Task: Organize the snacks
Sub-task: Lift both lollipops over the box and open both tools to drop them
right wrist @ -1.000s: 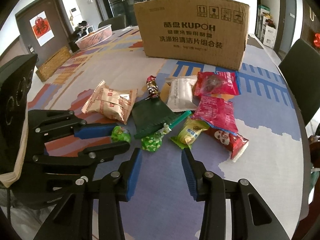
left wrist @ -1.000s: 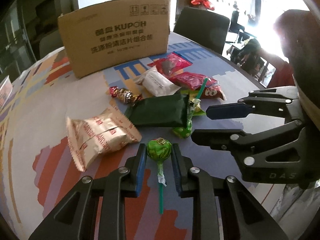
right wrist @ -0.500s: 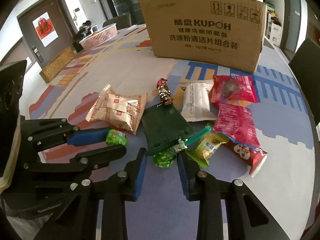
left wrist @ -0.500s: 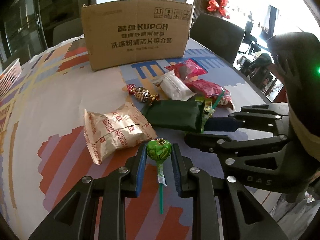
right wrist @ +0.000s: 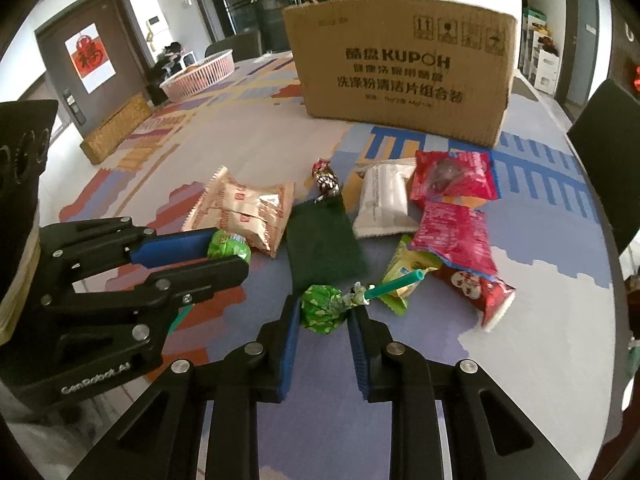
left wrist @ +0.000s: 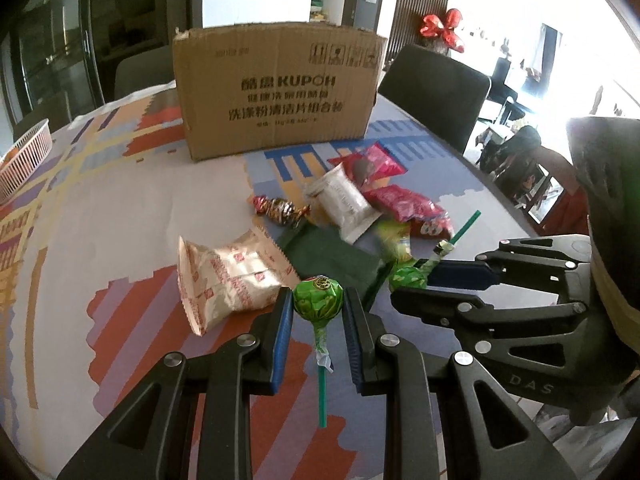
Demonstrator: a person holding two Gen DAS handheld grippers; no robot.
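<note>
Jaws both gripping lollipops; bare tablecloth (left wrist: 120,208) left.

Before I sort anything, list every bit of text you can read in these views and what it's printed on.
"KUPOH": cardboard box; the Chinese lines beneath it are too blurred to quote.
"GenRobot.AI": left claw body.
"DAS": right claw body.
"福": red poster on the door.
Snack wrapper print: too small to read.

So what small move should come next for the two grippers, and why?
Probably lift both and carry them toward the box. The left gripper is shut on one lollipop; the right gripper, jaws just closing, now clamps the other lollipop.
</note>
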